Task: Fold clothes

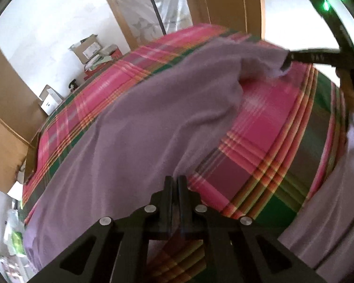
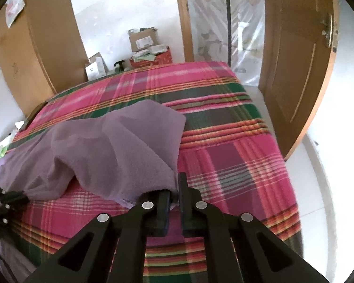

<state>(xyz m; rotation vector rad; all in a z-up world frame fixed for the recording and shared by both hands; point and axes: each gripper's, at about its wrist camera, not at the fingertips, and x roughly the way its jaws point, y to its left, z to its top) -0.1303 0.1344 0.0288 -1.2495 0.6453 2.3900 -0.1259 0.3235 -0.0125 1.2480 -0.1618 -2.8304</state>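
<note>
Lilac fleece, a soft garment [image 2: 111,151], lies spread across a plaid blanket [image 2: 236,146] of pink, green and orange that covers the bed, bunched into a hump near the middle and trailing toward the bed's near edge. The right gripper [image 2: 174,193] has its jaws closed on the hem at one corner, the cloth draping over the left finger, so the bite looks shallow. The left gripper [image 1: 175,184] is also pinched shut at the garment's near edge; from its own view the fingers meet with only a thin sliver of fabric between them, and whether it holds one layer or two cannot be told.

The main risk appears to be slip: fleece is thick and springy, and a grip taken this close to the hem could pull free once the corners are lifted and the cloth's weight hangs from them. An uneven lift would likely skew the fold. The jaws might also catch the blanket beneath, dragging it along. To the right an open wooden door [image 2: 295,66] stands well apart from the work.
</note>
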